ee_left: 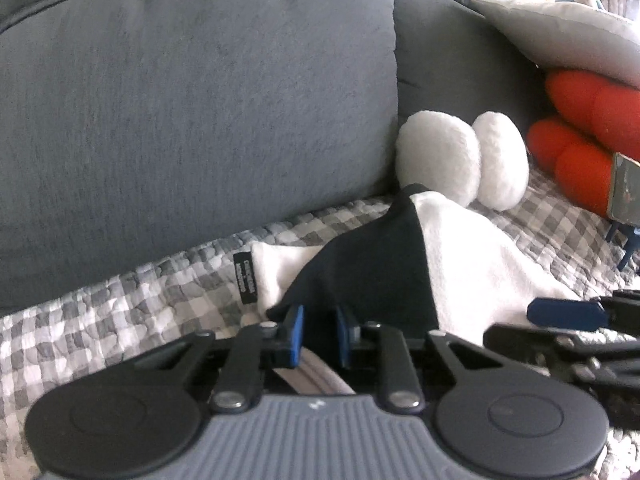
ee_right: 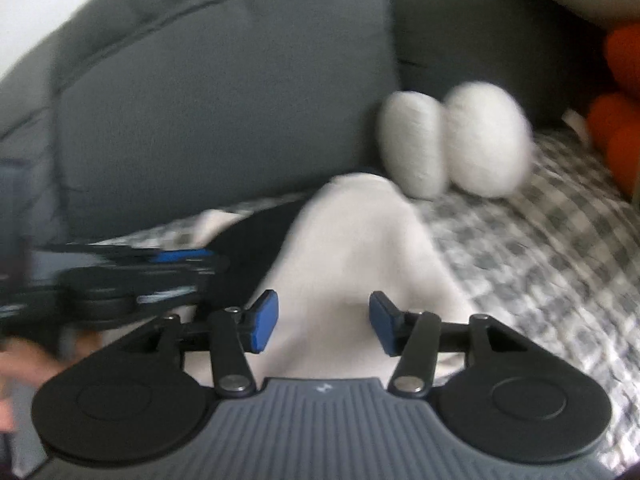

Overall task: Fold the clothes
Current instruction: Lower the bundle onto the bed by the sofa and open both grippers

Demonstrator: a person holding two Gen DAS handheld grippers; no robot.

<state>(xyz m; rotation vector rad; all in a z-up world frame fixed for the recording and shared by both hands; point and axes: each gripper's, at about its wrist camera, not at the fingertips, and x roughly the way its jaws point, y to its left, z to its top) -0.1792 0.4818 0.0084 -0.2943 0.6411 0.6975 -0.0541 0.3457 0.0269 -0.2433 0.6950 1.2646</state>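
**Left gripper pinching dark fabric, right gripper spread over white cloth on sofa**

Left gripper (ee_left: 318,330): blue pads drawn close together with a fold of the dark navy garment (ee_left: 372,268) between them; fabric bunches up from the pads, looks pinched. Navy garment lies partly on top of a white cloth (ee_left: 472,264) with a black label (ee_left: 245,277) at its left edge. Both lie on the grey-white checked cover (ee_left: 120,304) of the sofa seat, just in front of the grey back cushion (ee_left: 192,100).

Right gripper (ee_right: 323,322): jaws spread apart, white cloth (ee_right: 352,248) lying between and below the pads, pads not pressing on it. View is motion-blurred. Left gripper (ee_right: 176,276) shows at the left of this view, blurred, beside the navy fabric (ee_right: 256,240).

Behind the clothes: two white round plush parts (ee_left: 460,160) against the cushion, orange plush (ee_left: 580,132) to the right, pale pillow (ee_left: 568,36) above it.
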